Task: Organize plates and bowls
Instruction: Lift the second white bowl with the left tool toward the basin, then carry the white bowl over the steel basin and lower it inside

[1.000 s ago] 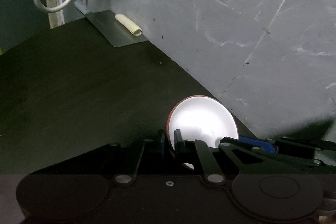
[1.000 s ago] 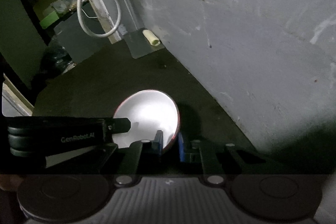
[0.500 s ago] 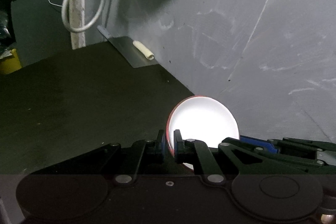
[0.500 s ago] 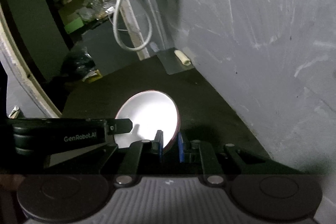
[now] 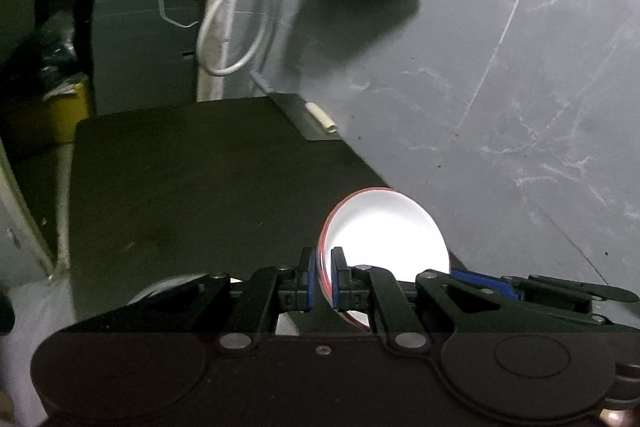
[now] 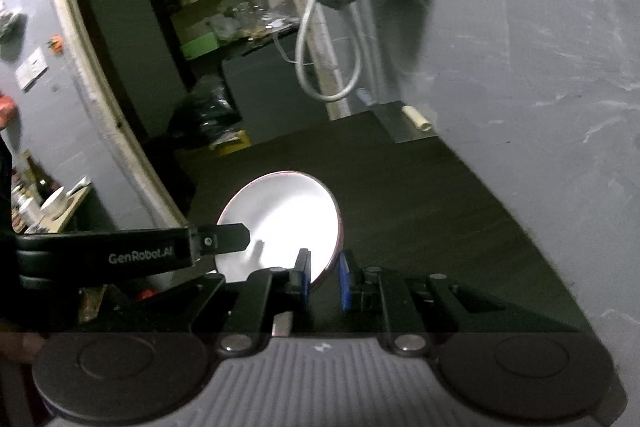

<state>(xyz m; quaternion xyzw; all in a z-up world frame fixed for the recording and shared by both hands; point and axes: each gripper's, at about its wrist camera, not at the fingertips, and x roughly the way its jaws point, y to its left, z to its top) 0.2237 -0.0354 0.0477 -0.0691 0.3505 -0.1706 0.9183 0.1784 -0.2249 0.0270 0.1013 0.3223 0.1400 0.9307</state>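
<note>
White bowl (image 5: 384, 231) with red rim, held tilted above the dark table (image 5: 180, 179), left gripper (image 5: 322, 281) pinching its rim at 7 o'clock, right gripper (image 6: 323, 277) pinching the opposite rim, cream roll (image 5: 321, 117) at 12 o'clock by the grey wall (image 5: 520, 87), white cable (image 5: 228, 27) beyond.

My bowl (image 5: 386, 231) is glossy white inside, with a thin red line round its rim. My left gripper (image 5: 323, 281) and my right gripper (image 6: 325, 279) are black with blue pads. Under the bowl, the table (image 5: 192, 179) is plain matt black. From twelve to four o'clock, the wall (image 5: 520, 87) is grey with pale chalky streaks. At eleven o'clock hangs a white cable loop (image 5: 230, 27). At twelve lies a cream roll (image 5: 321, 117) on a grey sheet (image 5: 298, 115).
</note>
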